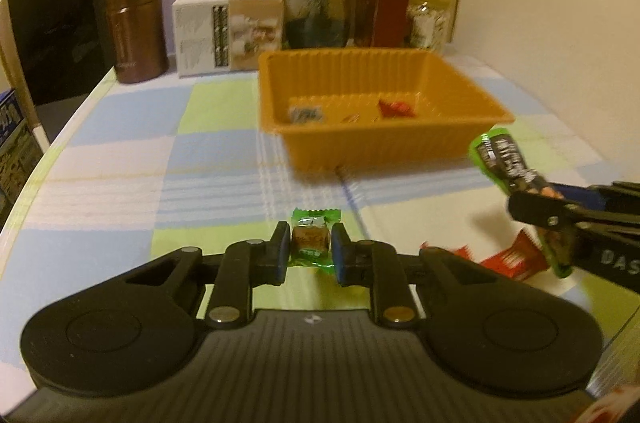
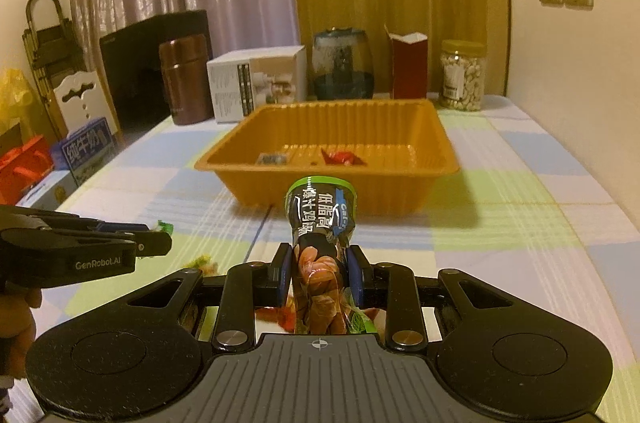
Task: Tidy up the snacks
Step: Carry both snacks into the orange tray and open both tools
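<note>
The left hand-held gripper [image 1: 311, 250] is closed on a small green-wrapped candy [image 1: 311, 241], held between its blue pads just above the checked worktop [image 1: 120, 159]. The right hand-held gripper [image 2: 319, 265] clamps a tall dark snack pouch with a green rim [image 2: 320, 223], which stands upright out of its jaws. Just below and behind the right hand-held gripper's fingers, red wrappers [image 2: 280, 315] lie on the cloth. Beyond both hand-held grippers, straight ahead, sits the orange tray [image 2: 280, 183], with a small dark packet [image 2: 273, 159] and a red wrapper [image 2: 344, 158] on its floor. Farther back stand a brown flask [image 2: 188, 83], a white box [image 2: 256, 83] and a nut jar [image 2: 462, 75].
</note>
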Motion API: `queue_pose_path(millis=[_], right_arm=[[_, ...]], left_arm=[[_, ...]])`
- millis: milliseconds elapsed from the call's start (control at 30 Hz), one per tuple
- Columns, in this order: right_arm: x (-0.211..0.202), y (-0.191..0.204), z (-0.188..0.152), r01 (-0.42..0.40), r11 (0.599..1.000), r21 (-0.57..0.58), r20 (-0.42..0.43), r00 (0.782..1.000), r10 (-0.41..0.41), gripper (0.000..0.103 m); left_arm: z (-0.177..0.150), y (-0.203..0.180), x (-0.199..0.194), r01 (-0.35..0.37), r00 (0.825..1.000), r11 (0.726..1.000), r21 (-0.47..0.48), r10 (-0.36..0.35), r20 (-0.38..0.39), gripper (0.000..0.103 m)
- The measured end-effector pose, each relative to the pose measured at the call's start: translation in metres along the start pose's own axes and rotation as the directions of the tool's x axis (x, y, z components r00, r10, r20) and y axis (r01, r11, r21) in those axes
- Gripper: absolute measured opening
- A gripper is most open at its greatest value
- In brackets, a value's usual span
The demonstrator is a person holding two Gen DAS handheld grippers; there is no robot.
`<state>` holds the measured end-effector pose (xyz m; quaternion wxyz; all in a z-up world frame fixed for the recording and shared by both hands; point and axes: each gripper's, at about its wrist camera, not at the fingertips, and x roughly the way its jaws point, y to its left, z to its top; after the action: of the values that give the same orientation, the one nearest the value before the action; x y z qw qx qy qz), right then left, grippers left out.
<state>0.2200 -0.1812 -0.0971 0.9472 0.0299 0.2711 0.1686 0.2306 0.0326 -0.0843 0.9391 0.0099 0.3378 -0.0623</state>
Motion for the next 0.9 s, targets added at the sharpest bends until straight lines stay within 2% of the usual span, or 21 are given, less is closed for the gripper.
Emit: queue_pose_path(millis=[433, 900], right_arm=[[0.007, -0.016, 0.042, 0.035, 0.997, 0.063, 0.082, 0.996, -0.04, 0.029], [0.054, -0.039, 0.096, 0.052, 0.991, 0.124, 0.144, 0.987, -0.07, 0.029]], left_arm=[[0.054, -0.021, 0.01, 0.067, 0.993, 0.997, 0.024, -0.069, 0.093, 0.019], [0.098, -0.013, 0.058, 0.089, 0.989, 0.996, -0.028, -0.085, 0.12, 0.019]])
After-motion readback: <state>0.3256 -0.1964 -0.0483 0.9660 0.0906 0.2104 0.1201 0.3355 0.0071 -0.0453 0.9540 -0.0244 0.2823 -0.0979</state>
